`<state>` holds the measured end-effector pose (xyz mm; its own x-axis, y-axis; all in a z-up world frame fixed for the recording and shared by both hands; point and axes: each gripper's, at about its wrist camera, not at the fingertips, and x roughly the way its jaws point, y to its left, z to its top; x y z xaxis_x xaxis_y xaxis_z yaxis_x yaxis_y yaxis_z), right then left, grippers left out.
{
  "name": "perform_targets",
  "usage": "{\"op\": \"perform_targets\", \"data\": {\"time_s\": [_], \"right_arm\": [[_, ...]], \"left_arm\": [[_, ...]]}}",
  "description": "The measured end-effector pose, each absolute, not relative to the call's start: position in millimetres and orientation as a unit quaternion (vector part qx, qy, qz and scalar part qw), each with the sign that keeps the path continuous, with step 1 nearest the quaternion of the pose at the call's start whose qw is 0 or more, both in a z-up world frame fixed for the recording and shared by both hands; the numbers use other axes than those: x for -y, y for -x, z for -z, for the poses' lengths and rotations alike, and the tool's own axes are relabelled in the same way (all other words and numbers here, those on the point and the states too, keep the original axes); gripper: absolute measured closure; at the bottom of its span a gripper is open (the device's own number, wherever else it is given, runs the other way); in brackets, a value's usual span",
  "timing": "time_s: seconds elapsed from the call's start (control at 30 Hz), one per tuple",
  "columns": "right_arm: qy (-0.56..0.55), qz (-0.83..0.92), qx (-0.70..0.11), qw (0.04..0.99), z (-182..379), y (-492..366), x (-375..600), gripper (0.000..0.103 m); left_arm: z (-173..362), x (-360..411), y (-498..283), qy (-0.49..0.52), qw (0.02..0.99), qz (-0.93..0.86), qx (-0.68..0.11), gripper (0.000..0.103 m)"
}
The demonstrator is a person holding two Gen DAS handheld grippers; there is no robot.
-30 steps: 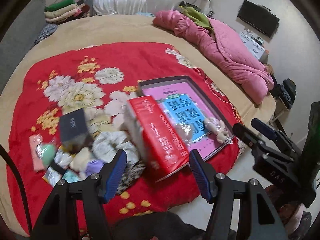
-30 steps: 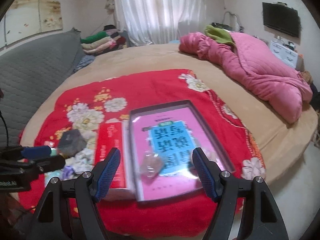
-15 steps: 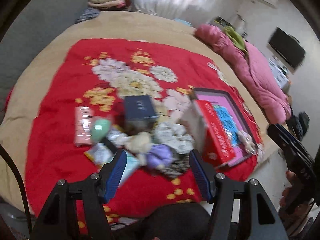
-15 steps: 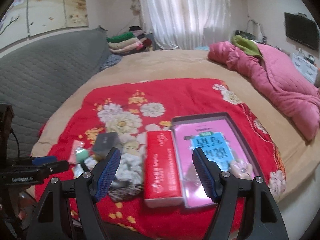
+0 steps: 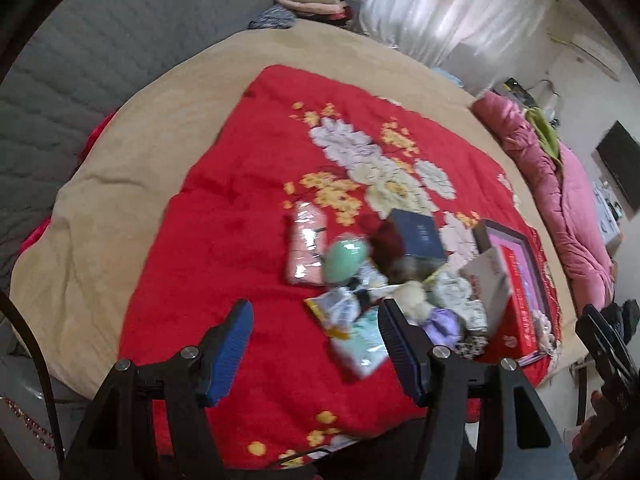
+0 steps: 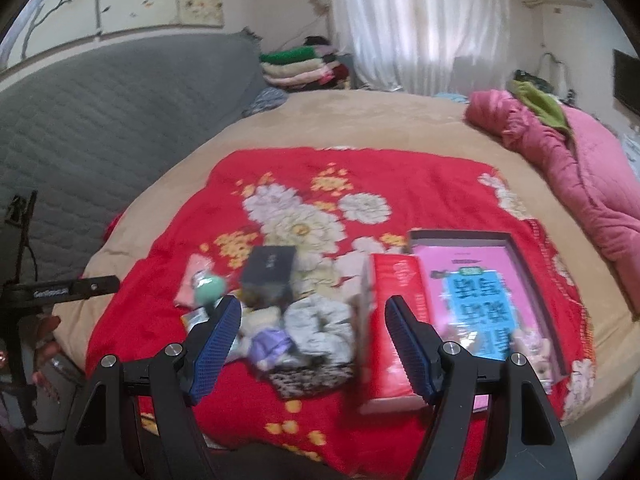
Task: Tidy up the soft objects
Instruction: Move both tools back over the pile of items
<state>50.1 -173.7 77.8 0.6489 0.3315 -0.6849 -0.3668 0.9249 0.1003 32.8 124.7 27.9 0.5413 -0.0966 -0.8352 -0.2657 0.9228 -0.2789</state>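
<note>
Fingers: left gripper (image 5: 316, 344) and right gripper (image 6: 312, 340) both apart, empty.
Risk: crowded pile (image 6: 304, 328) beside red box (image 6: 394, 320); a grab may snag neighbours.

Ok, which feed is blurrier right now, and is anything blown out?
Left wrist view: the pile of soft things smears with motion blur, and the curtain is washed out. Right wrist view: milder blur on the red box; its curtain glares too.

Not much is legible here. Big dark characters sit on the blue panel of the pink sheet (image 6: 476, 300) in the shallow tray (image 6: 460, 235), upside down and blurred, unreadable. Small white lettering runs along the left gripper's black bar (image 6: 60, 290), too blurred. The red box (image 6: 396, 320) and dark box (image 6: 272, 266) carry print, illegible.
</note>
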Motion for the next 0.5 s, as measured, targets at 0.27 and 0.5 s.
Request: {"op": "perform_targets", "data": {"time_s": [0.27,0.5], "right_arm": [[0.077,-0.255,-0.399,0.877,-41,-48,105,0.027],[0.074,-0.286,-0.432,0.852,-10,-76,55,0.027]], "left_arm": [[3,-143,-40,0.198,0.842,-0.063,-0.497,0.039],[29,-150,-76,0.192,0.832,-0.058,-0.517,0.039]]}}
